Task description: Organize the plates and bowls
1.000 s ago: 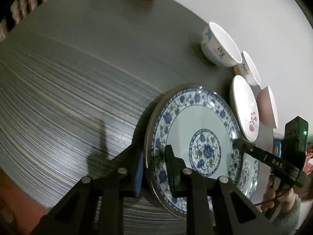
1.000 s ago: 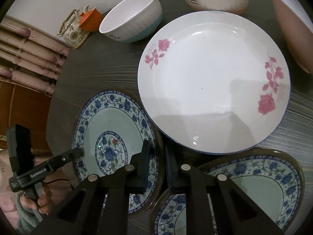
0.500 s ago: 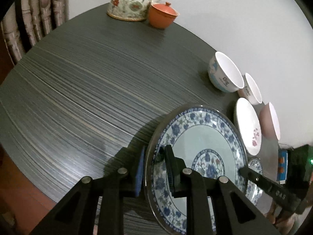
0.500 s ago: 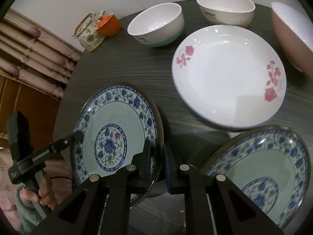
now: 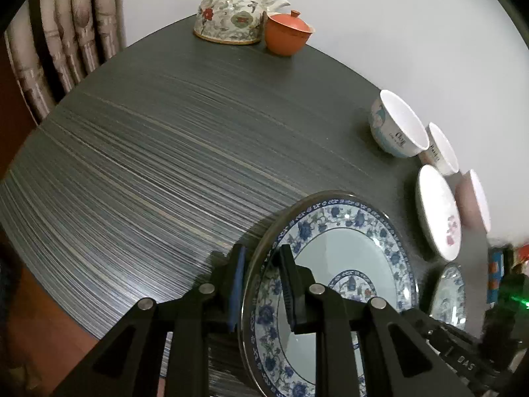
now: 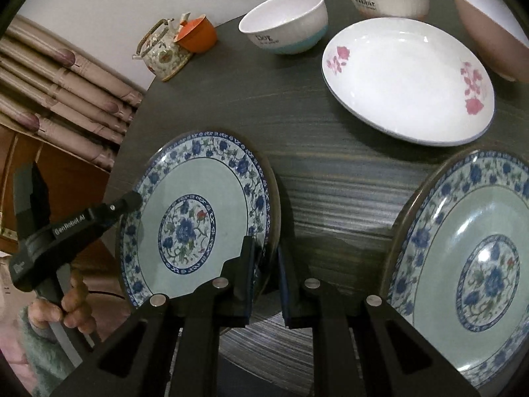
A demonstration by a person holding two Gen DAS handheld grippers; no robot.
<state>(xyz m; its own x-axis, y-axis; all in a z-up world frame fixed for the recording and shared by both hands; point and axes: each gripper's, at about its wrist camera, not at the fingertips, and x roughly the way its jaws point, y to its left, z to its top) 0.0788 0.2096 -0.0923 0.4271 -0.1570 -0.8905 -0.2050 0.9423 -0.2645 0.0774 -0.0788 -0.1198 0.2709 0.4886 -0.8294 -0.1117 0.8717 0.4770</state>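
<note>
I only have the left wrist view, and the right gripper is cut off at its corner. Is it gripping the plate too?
Observer: Yes. The right gripper is shut on the blue plate's rim, across from the left gripper.
Operator: I see only a sliver of the second blue plate. Where is it?
Observer: The second blue plate lies to the right of the right gripper, nearer than the rose plate.

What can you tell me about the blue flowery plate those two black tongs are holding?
The blue-and-white plate looks like glazed ceramic: a blue floral rim band, a pale green well, a round flower medallion at its centre. It is tilted above the dark table, gripped at opposite rim edges by the left tongs and the right tongs.
</note>
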